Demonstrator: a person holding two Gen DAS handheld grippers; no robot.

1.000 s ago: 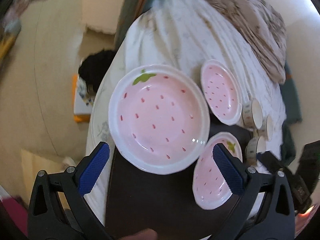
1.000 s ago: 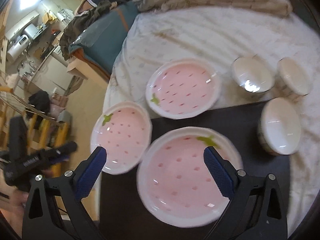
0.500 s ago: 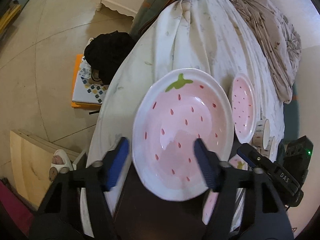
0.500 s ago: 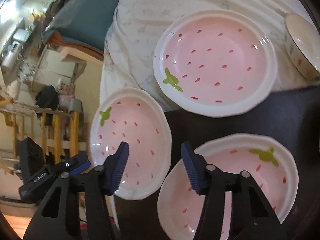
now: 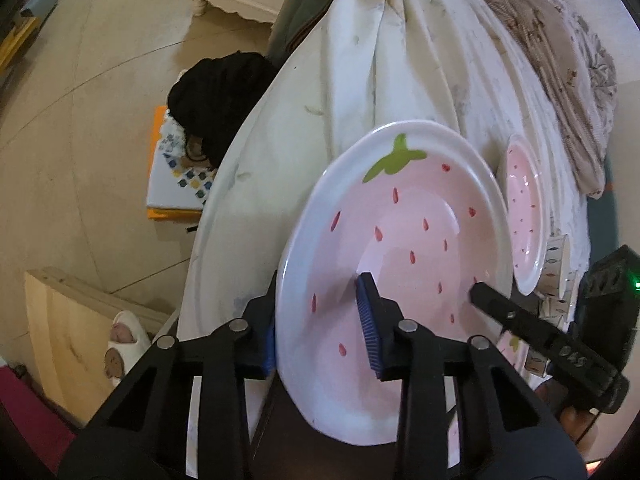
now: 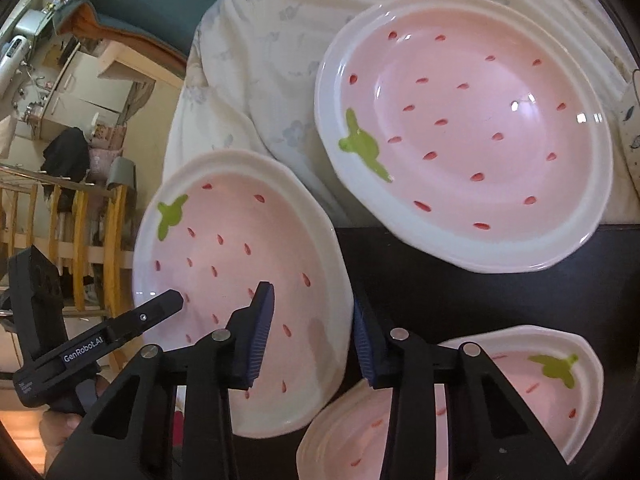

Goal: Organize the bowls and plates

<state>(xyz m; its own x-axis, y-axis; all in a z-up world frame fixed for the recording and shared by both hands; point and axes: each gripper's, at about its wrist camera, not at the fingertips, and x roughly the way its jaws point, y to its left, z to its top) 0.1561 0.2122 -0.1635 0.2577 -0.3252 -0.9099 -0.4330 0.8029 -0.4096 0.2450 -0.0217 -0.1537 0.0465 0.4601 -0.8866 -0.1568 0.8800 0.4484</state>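
Both grippers, left (image 5: 320, 336) and right (image 6: 308, 336), have jaws closing over opposite rims of one plate (image 6: 240, 280); pads not visibly pinching yet. Uneven pull could tip it.

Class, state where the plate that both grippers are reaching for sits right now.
In the right wrist view, that strawberry plate sits lower left at the table's left edge, beside the larger plate on the white cloth.

Soft warm daylight, small glare spots on glazed plates (image 6: 464, 132), heavy fisheye bending and dark corners
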